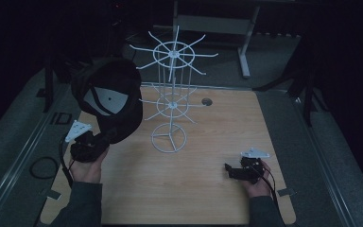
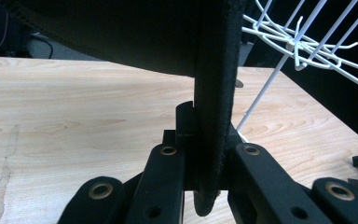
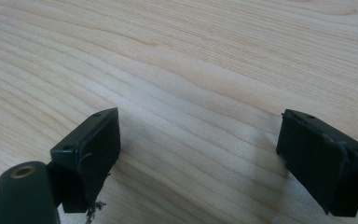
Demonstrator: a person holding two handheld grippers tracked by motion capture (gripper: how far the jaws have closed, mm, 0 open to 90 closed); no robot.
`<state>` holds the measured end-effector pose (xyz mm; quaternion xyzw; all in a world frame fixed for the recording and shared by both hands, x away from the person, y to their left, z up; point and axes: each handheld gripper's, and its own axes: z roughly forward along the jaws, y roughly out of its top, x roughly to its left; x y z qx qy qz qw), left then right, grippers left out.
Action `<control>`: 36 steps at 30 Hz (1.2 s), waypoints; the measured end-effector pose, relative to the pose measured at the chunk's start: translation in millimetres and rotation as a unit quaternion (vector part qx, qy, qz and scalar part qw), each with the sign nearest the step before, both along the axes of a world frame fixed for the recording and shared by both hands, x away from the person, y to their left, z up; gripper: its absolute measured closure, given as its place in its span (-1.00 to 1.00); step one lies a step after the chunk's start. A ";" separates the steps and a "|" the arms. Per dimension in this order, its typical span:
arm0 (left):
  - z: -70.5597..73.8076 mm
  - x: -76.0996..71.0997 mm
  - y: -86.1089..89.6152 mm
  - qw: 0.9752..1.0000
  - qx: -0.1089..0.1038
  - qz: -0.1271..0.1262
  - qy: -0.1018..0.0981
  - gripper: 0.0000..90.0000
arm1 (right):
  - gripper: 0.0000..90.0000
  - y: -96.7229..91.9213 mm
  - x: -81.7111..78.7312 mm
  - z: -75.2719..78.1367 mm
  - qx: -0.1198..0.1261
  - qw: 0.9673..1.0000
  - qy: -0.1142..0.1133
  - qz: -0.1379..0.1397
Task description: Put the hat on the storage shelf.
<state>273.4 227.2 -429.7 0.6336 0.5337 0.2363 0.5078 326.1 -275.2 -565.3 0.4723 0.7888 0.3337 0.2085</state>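
Note:
A black cap (image 1: 108, 97) with a grey inner lining hangs in the air over the table's left side, held up by its brim. My left gripper (image 1: 105, 138) is shut on that brim. In the left gripper view the black brim (image 2: 212, 116) stands on edge, pinched between the two jaws. A white wire rack (image 1: 171, 94) with two tiers of hooks stands at the table's middle, just right of the cap. My right gripper (image 1: 229, 169) rests low on the table's right front part, open, with bare wood between its pads (image 3: 98, 149).
The wooden table (image 1: 194, 179) has a small round hole (image 1: 206, 101) near its back edge. Grey floor rails run along both sides. A black cable loop (image 1: 42, 167) lies left of the table. A grey table frame (image 1: 212, 23) stands behind.

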 end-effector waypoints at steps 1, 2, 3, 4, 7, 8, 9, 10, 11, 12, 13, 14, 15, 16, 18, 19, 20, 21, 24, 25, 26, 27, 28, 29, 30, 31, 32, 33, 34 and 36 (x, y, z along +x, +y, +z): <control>0.0 0.0 0.0 1.000 0.000 0.000 0.000 0.92 | -0.71 0.0 0.0 0.0 0.000 1.000 0.000 0.000; 1.2 -0.3 -0.4 1.000 0.000 0.000 -0.002 0.92 | -0.71 0.0 0.0 0.0 0.000 1.000 0.000 0.000; 1.9 -0.5 -0.5 1.000 0.003 0.001 -0.003 0.92 | -0.71 0.0 0.0 0.0 0.000 1.000 0.000 0.000; 2.5 -0.7 -0.6 1.000 0.004 0.001 -0.004 0.92 | -0.71 0.0 0.0 0.0 0.000 1.000 0.000 0.000; 3.5 -1.1 -0.7 1.000 0.004 0.001 -0.005 0.92 | -0.71 0.0 0.0 0.0 0.000 1.000 0.000 0.000; 4.4 -1.4 -0.8 1.000 0.005 0.001 -0.005 0.92 | -0.71 0.0 0.0 0.0 0.000 1.000 0.000 0.000; 4.7 -1.4 -0.8 1.000 0.005 0.001 -0.006 0.92 | -0.71 -0.1 0.0 0.0 -0.001 1.000 0.000 0.000; 5.0 -1.4 -1.0 1.000 0.004 0.001 -0.005 0.92 | -0.71 -0.1 0.0 0.0 0.000 1.000 0.000 0.000; 5.0 -1.4 -1.0 1.000 0.004 0.001 -0.005 0.92 | -0.71 -0.1 0.0 0.0 0.000 1.000 0.000 0.000; 5.8 -1.4 -1.3 1.000 0.003 0.000 -0.006 0.92 | -0.71 -0.1 0.1 0.0 0.000 1.000 -0.001 0.000; 5.8 -1.4 -1.3 1.000 0.003 0.000 -0.006 0.92 | -0.71 -0.1 0.1 0.0 0.000 1.000 -0.001 0.000; 7.0 -1.5 -1.8 1.000 0.003 0.000 -0.007 0.92 | -0.71 -0.1 0.1 0.0 -0.001 1.000 -0.001 0.001; 7.0 -1.5 -1.8 1.000 0.003 0.000 -0.007 0.92 | -0.71 -0.1 0.1 0.0 -0.001 1.000 -0.001 0.001; 8.2 -1.6 -2.1 1.000 0.003 -0.001 -0.008 0.92 | -0.71 -0.1 0.1 0.0 0.000 1.000 -0.001 0.001; 9.1 -1.5 -2.0 1.000 0.004 -0.002 -0.009 0.92 | -0.71 -0.1 0.1 0.0 0.000 1.000 -0.001 0.000; 9.1 -1.5 -2.0 1.000 0.004 -0.002 -0.009 0.92 | -0.71 -0.1 0.1 0.0 0.000 1.000 -0.001 0.001; 9.6 -1.2 -1.9 1.000 0.004 -0.001 -0.010 0.92 | -0.71 -0.1 0.1 0.0 0.000 1.000 -0.001 0.000; 9.6 -1.2 -1.9 1.000 0.004 -0.001 -0.010 0.92 | -0.71 -0.1 0.1 0.0 0.000 1.000 -0.001 0.000; 11.0 -1.1 -1.3 1.000 0.005 0.001 -0.011 0.92 | -0.71 -0.1 0.1 0.0 -0.001 1.000 -0.001 0.001; 11.0 -1.1 -1.3 1.000 0.005 0.001 -0.011 0.92 | -0.71 -0.1 0.1 0.0 -0.001 1.000 -0.001 0.001; 11.8 -1.1 -1.4 1.000 0.008 0.001 -0.012 0.92 | -0.71 -0.1 0.1 0.0 -0.001 1.000 -0.001 0.001; 11.8 -1.1 -1.4 1.000 0.008 0.001 -0.012 0.92 | -0.71 -0.1 0.1 0.0 -0.001 1.000 -0.001 0.001; 12.6 -1.4 -1.8 1.000 0.012 0.002 -0.013 0.92 | -0.71 -0.1 0.1 0.0 -0.001 1.000 -0.001 0.001; 12.6 -1.4 -1.8 1.000 0.012 0.002 -0.013 0.92 | -0.71 -0.1 0.1 0.0 -0.001 1.000 -0.001 0.001; 13.4 -1.5 -2.5 1.000 0.014 0.003 -0.015 0.92 | -0.71 -0.1 0.1 0.0 -0.001 1.000 -0.001 0.001; 13.4 -1.5 -2.5 1.000 0.014 0.003 -0.015 0.92 | -0.71 -0.1 0.1 0.0 -0.001 1.000 -0.001 0.001; 13.7 -1.5 -2.8 1.000 0.015 0.003 -0.016 0.92 | -0.71 -0.1 0.1 0.0 -0.001 1.000 -0.001 0.001; 14.6 -1.5 -3.2 1.000 0.014 0.004 -0.017 0.92 | -0.71 -0.1 0.1 0.0 0.000 1.000 -0.001 0.001; 15.0 -1.5 -3.5 1.000 0.014 0.003 -0.018 0.92 | -0.71 -0.1 0.1 0.0 0.000 1.000 -0.001 0.001; 15.8 -1.4 -3.9 1.000 0.016 0.004 -0.019 0.92 | -0.71 -0.1 0.1 0.0 0.000 1.000 -0.001 0.000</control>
